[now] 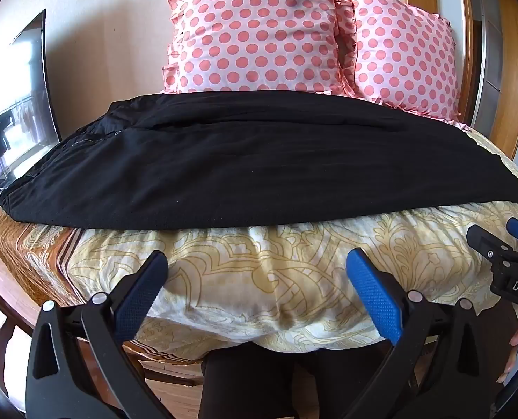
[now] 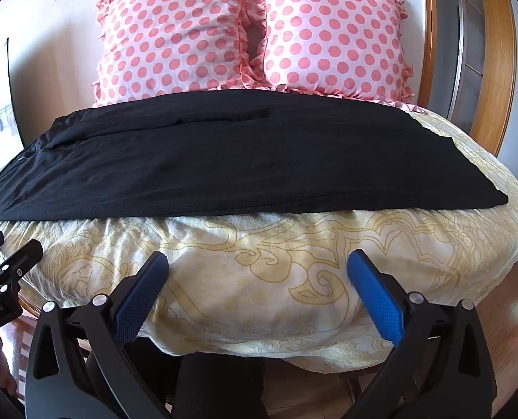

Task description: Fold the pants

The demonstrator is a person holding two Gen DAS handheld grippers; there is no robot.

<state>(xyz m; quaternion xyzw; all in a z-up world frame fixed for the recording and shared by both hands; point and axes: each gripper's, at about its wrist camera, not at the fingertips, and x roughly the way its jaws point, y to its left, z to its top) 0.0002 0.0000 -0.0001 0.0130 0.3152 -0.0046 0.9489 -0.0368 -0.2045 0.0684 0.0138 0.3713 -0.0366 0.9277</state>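
Note:
Black pants [image 1: 231, 167] lie flat across the bed, folded lengthwise, waist at the left and leg ends at the right; they also show in the right wrist view [image 2: 224, 164]. My left gripper [image 1: 257, 279] is open and empty, held above the bed's near edge, short of the pants. My right gripper [image 2: 257, 279] is open and empty in the same stance, further right. The right gripper shows at the right edge of the left wrist view [image 1: 503, 244]. The left gripper shows at the left edge of the right wrist view [image 2: 4, 255].
The bed has a cream and yellow patterned cover [image 1: 276, 272]. Two pink polka-dot pillows [image 1: 259, 31] stand against the wall behind the pants. A television [image 1: 14, 104] stands at the left. A wooden door frame [image 2: 493, 70] is at the right. Wooden floor lies below the bed's edge.

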